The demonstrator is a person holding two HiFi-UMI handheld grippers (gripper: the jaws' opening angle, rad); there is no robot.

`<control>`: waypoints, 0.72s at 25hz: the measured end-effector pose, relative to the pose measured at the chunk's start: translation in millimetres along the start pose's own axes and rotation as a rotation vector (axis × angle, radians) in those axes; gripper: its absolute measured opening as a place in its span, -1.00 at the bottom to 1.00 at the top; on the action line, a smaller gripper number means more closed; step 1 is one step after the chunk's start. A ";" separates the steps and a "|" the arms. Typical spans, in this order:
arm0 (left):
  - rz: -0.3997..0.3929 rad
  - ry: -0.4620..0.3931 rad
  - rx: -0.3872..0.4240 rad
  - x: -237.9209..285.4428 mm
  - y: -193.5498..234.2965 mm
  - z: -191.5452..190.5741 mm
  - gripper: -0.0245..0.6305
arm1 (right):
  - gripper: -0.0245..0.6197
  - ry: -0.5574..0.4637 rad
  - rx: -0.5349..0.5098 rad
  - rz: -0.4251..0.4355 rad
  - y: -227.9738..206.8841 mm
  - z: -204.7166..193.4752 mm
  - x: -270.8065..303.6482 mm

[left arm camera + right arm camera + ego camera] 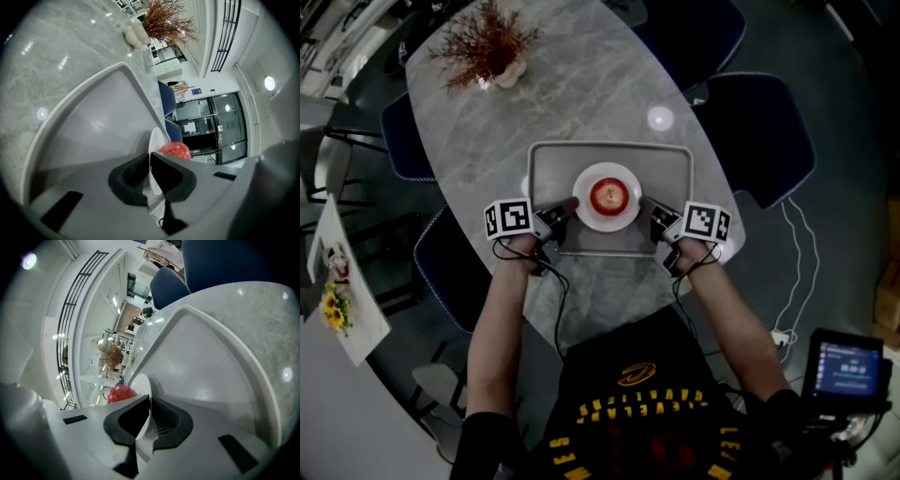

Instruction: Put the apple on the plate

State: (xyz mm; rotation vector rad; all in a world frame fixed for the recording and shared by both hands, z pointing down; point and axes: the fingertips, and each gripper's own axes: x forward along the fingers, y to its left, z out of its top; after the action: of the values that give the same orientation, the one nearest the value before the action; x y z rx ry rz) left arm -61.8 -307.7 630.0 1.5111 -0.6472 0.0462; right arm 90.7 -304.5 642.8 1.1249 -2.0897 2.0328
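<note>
A red apple (608,195) rests on a white plate (585,217) in the middle of a grey tray (553,159). My left gripper (567,208) is shut on the plate's left rim and my right gripper (649,208) on its right rim. In the left gripper view the plate's edge (155,140) runs between the dark pads (133,180) of the left gripper (150,171), with the apple (174,150) just beyond. The right gripper view mirrors this: the right gripper (149,416) pinches the plate (140,383), the apple (121,393) behind it. Whether the plate touches the tray I cannot tell.
The tray (93,122) lies on a grey marble table (581,84) with a dried plant in a vase (487,47) at the far end. Dark blue chairs (750,131) ring the table. A small screen (848,366) and a floor cable (792,281) are at the right.
</note>
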 end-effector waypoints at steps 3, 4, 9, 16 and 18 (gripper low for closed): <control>0.028 0.011 0.007 2.0 4.7 -0.8 -0.88 | -0.84 0.005 -0.024 -0.022 -3.5 -0.8 2.6; 0.038 0.012 0.009 2.5 6.4 -1.0 -0.88 | -0.84 0.004 -0.028 -0.026 -3.4 -0.6 2.9; 0.113 0.010 0.044 4.3 12.3 -0.2 -0.88 | -0.84 0.018 -0.066 -0.046 -1.9 -1.3 4.1; 0.182 0.026 0.077 10.2 16.6 0.0 -0.88 | -0.84 0.016 -0.079 -0.091 -7.2 0.6 5.2; 0.201 0.029 0.088 11.6 17.6 0.3 -0.87 | -0.84 0.018 -0.088 -0.105 -8.4 1.2 5.7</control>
State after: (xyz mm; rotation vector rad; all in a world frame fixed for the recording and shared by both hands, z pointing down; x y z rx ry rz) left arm -59.6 -310.5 650.8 1.5223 -0.7801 0.2524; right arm 91.2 -307.4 652.6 1.1706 -2.0436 1.8786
